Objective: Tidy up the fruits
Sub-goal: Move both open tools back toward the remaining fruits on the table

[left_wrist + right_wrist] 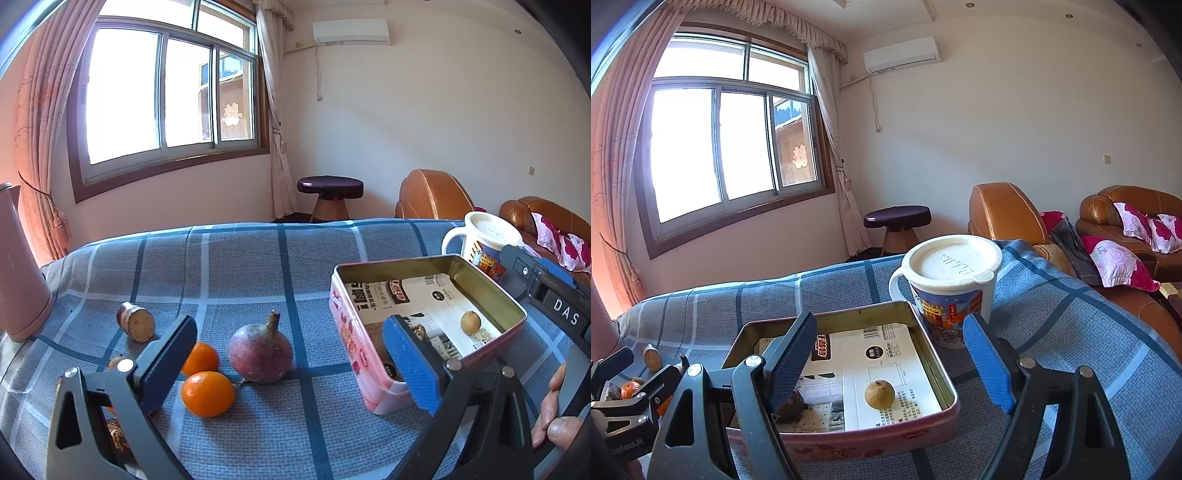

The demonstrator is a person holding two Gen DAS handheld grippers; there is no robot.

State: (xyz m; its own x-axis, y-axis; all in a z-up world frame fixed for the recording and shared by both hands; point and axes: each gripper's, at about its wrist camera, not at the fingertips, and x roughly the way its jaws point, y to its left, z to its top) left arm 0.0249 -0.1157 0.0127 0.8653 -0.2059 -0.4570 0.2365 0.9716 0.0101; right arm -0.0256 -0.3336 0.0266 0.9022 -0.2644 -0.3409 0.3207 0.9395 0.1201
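My left tongs (pixel 299 354) gape empty over two oranges (pixel 208 393) and a pomegranate (pixel 260 350) on the checked tabletop (pixel 240 266). My right tongs (pixel 890 363) spread wide, empty, above the tin (pixel 923 428), where a small yellow fruit (pixel 880 394) lies. Beyond stands a lidded mug (pixel 951 284).

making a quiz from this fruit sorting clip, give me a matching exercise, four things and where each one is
Things:
1 small yellow-brown fruit
2 pomegranate
3 lidded mug
4 pink jug

Places:
a on the cloth, left of the tin
b behind the tin
c inside the tin
d far left edge of the table

Pairs: 1-c, 2-a, 3-b, 4-d
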